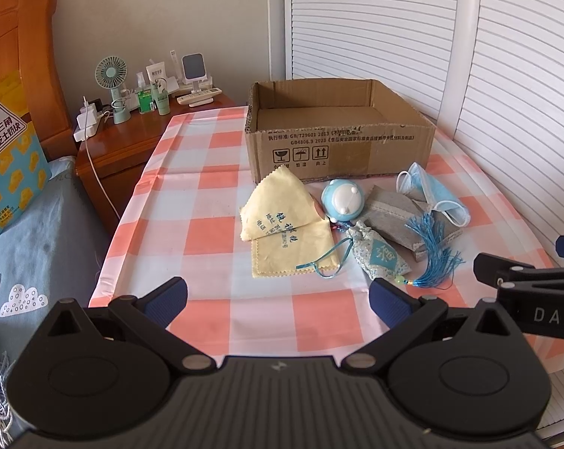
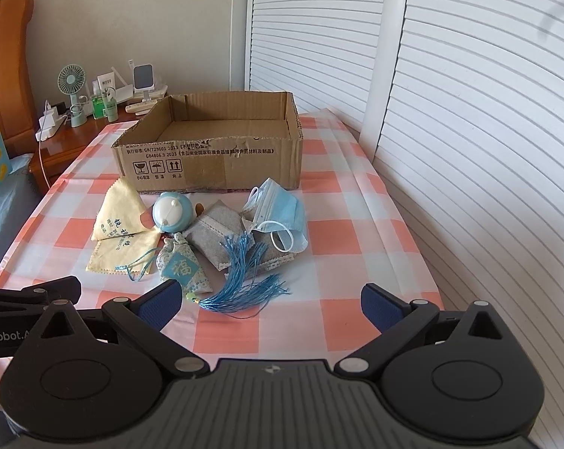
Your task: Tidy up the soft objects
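While both grippers, left (image 1: 278,301) and right (image 2: 270,305), hang spread wide and empty, the soft pile sits at twelve o'clock before the cardboard box (image 2: 210,161). Best pinch the floral sachet (image 2: 182,267) mid-body, avoiding its tassel (image 2: 244,280).

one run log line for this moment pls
phase: pre-grasp | left gripper: open, empty | right gripper: open, empty | cardboard box: empty | soft items: loose before box
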Available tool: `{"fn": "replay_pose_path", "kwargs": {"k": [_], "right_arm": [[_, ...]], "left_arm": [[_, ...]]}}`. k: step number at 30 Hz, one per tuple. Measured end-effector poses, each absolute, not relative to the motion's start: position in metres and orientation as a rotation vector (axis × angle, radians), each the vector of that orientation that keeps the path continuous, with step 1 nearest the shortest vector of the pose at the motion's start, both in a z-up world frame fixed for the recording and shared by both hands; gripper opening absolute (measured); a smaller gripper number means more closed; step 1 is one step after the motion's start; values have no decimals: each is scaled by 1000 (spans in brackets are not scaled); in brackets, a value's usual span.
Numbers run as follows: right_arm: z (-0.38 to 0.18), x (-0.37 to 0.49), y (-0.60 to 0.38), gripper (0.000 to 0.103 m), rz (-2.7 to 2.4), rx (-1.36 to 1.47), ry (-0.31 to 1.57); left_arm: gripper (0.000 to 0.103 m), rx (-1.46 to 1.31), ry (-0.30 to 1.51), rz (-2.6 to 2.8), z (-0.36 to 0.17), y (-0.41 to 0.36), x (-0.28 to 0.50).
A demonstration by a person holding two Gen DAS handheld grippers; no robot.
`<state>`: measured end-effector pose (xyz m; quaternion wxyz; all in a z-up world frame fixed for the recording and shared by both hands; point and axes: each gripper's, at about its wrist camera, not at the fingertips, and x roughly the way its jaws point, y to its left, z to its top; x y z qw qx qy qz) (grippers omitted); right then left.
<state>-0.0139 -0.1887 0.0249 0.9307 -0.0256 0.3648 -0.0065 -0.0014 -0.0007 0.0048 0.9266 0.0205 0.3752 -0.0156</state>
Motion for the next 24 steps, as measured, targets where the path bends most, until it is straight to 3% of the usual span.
{"fn": "replay_pose_path", "kwargs": {"k": [24], "right_arm": [[25,-14,-188,103,-14,-55,745]], "left_arm": [[103,44,768,-30,6,2,-2]]}}
